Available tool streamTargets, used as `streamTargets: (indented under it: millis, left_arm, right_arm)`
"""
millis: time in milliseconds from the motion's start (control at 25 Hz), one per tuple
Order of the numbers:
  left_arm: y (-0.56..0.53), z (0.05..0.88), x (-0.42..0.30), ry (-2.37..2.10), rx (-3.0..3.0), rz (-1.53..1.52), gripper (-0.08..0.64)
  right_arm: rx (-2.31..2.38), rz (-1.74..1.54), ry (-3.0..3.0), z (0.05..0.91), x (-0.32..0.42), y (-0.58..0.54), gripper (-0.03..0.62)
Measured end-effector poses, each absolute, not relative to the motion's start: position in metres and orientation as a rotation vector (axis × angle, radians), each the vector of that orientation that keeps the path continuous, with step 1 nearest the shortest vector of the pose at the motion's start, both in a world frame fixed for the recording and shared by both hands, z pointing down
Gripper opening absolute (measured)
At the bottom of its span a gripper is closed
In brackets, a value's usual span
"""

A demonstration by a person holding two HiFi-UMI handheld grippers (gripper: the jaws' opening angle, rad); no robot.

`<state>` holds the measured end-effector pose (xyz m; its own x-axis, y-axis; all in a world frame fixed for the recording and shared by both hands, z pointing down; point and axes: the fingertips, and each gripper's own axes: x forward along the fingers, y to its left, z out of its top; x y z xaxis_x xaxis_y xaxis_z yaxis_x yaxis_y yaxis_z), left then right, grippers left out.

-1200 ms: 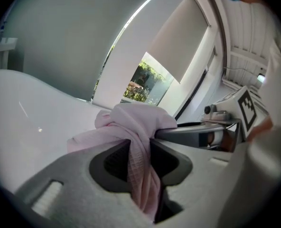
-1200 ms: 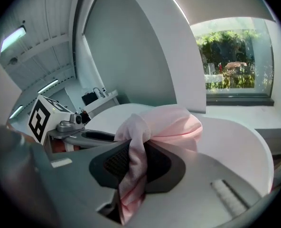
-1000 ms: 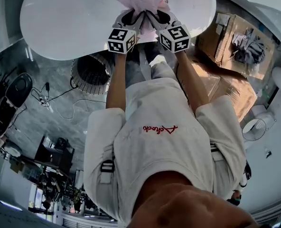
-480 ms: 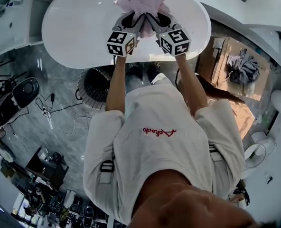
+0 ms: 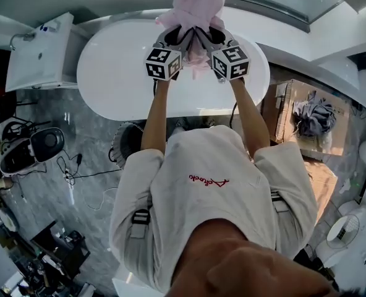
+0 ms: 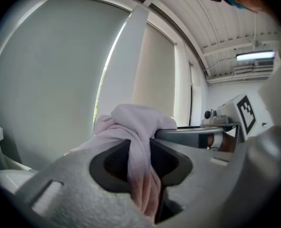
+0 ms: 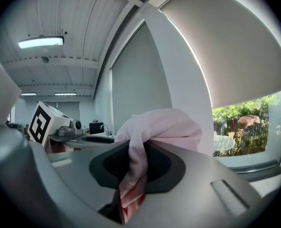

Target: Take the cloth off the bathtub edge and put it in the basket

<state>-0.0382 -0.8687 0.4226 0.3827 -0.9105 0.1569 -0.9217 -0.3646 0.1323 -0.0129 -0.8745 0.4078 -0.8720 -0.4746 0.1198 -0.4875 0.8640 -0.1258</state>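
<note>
The cloth (image 5: 194,8) was a pale pink bunch held up in the air between the two grippers, off the bathtub (image 5: 121,79), which lay well below them. The left gripper (image 5: 178,34) had its jaws drawn almost together on a gathered fold. The fabric ran down through the narrow gap and puffed out beyond the tips. The right gripper (image 5: 206,34), just beside the left, pinched another fold of the same bunch equally tightly.

The cloth looked light, soft and limp, and nothing about it seemed fragile. It would probably sag and trail wherever it was not held, and thin fabric could creep out of a slack pinch. A thick gathered fold like the ones held here looked like the safest place to hold it. Holding the loose top would likely have let the rest drop.

In front of and around the grippers there was only open air, with the wall and blinds well beyond. The basket (image 5: 122,142) stood on the floor far below, back toward the person from the left gripper, just beside the near edge of the bathtub and partly hidden by the left arm. Lowering the cloth there would mean clearing that edge. Cables (image 5: 78,172) lay on the floor near the basket. A box (image 5: 282,113) sat below and outward from the right gripper.
</note>
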Motion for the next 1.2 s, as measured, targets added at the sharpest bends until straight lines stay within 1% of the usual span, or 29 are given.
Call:
streamTargets:
  millis: [320,680,920,1200]
  left_arm:
    - [-0.881,0.389,-0.028,-1.681,2.49,0.075,0.11]
    - [-0.855,0.4,-0.043,-1.793,2.376,0.093,0.112]
    - [-0.82,0.398,-0.072,-1.904,2.297,0.097,0.112]
    - [-0.757,0.385,-0.126,-2.05,2.209,0.048,0.112]
  right_arm:
    - [0.741,0.164,-3.001,0.375,-0.002,-0.886,0.072]
    - [0.596,0.188,-3.022,0.385,-0.018,-0.864,0.072]
    - [0.449,0.188,-3.051,0.383,-0.048,-0.831,0.072]
    - [0.283,0.128,-3.083,0.37,-0.103,-0.77,0.072]
